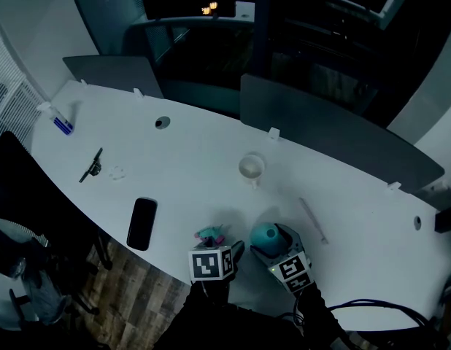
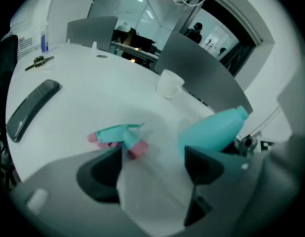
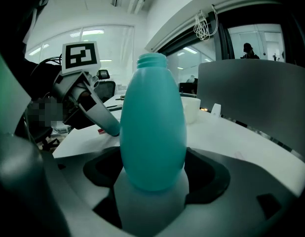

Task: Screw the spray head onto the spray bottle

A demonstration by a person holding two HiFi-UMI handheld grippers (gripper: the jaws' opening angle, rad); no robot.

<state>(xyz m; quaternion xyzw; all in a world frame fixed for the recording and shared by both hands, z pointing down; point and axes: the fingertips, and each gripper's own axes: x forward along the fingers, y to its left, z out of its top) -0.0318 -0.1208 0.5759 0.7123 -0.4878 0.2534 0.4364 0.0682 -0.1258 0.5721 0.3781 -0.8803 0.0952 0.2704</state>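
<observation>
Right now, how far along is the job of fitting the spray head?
Done: the right hand-held gripper holds the teal spray bottle, its neck bare. In hand: the left hand-held gripper, jaws open, hovers over the spray head lying on the table. Left: grasp it and screw it on.

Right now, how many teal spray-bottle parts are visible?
2: the spray head on the table before the left tool; the spray bottle gripped in the right tool. None appears hidden.

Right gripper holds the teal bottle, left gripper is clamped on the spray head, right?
No. In the left gripper view the left gripper is open, with the spray head lying on the table by its jaws. The right gripper does hold the bottle.
</observation>
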